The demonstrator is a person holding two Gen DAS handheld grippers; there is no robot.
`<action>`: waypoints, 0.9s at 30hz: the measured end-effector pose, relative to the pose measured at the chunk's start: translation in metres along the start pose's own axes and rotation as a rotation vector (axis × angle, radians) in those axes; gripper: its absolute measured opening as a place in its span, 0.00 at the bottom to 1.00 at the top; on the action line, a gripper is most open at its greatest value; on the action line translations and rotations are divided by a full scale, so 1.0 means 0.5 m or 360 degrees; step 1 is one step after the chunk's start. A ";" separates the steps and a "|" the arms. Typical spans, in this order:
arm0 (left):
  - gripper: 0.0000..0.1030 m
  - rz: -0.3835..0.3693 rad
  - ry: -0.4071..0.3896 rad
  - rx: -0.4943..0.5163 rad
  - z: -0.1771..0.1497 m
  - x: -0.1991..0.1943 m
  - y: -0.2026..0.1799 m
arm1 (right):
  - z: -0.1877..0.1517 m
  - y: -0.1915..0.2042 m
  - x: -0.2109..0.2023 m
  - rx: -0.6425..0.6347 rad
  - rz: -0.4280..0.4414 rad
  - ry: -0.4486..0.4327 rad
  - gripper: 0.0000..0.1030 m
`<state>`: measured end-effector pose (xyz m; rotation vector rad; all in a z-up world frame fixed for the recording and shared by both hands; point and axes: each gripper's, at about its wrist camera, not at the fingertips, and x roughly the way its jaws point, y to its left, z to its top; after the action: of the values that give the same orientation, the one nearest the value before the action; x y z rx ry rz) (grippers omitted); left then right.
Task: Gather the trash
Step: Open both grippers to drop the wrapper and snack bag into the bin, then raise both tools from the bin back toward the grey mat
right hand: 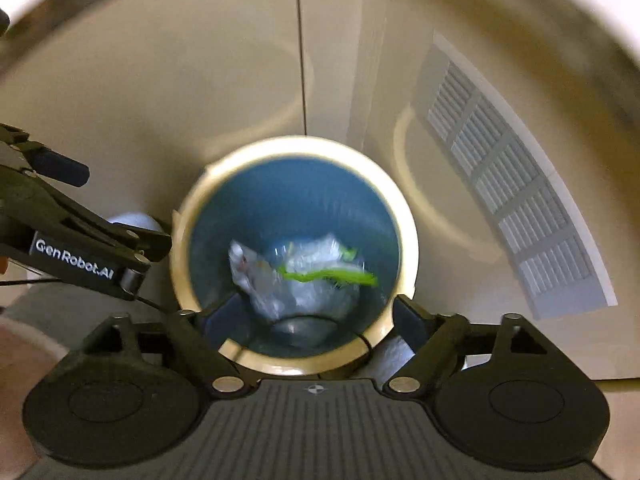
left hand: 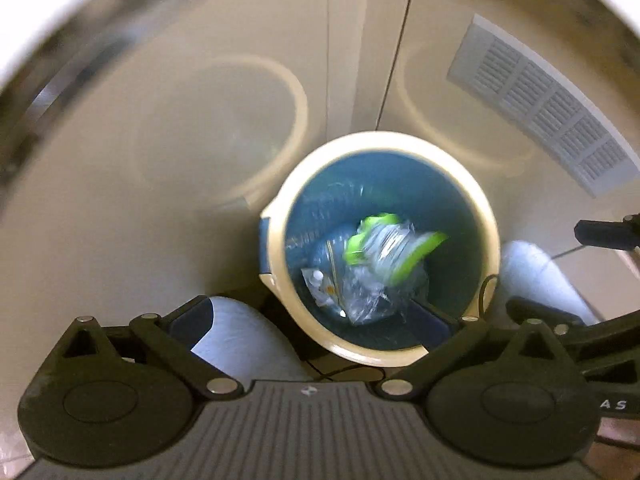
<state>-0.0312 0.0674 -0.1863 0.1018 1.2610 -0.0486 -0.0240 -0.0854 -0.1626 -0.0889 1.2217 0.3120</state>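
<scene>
A round bin with a cream rim [left hand: 384, 139] and a blue inside stands on the floor, seen from straight above in both wrist views, its rim [right hand: 300, 143] blurred. At its bottom lies crumpled clear plastic trash with bright green strips [left hand: 384, 256] [right hand: 308, 276], loose and touching no finger. My left gripper [left hand: 310, 320] hangs above the bin's near edge with its jaws spread wide and nothing between them. My right gripper [right hand: 312, 314] hovers over the bin too, open and empty, its dark fingers [right hand: 408, 316] flanking the near rim.
Beige panels with a vertical seam [left hand: 400, 40] rise behind the bin. A white vent grille [left hand: 540, 104] [right hand: 512, 208] sits to the right. Pale cloth-covered legs of a person [left hand: 240, 344] flank the bin. The left gripper's body [right hand: 80, 256] crosses the right wrist view's left side.
</scene>
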 end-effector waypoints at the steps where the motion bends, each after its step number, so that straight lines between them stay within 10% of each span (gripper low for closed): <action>1: 1.00 -0.0005 -0.0027 -0.0024 -0.008 -0.019 0.004 | -0.007 0.004 -0.020 -0.0004 -0.0003 -0.0039 0.84; 27: 1.00 0.0176 -0.0478 0.0103 -0.114 -0.222 -0.047 | -0.107 0.024 -0.201 0.0058 -0.0078 -0.0436 0.86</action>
<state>-0.1213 0.0478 -0.0988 0.2122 0.9524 -0.0086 -0.1070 -0.1051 -0.0862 -0.0429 0.9519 0.2498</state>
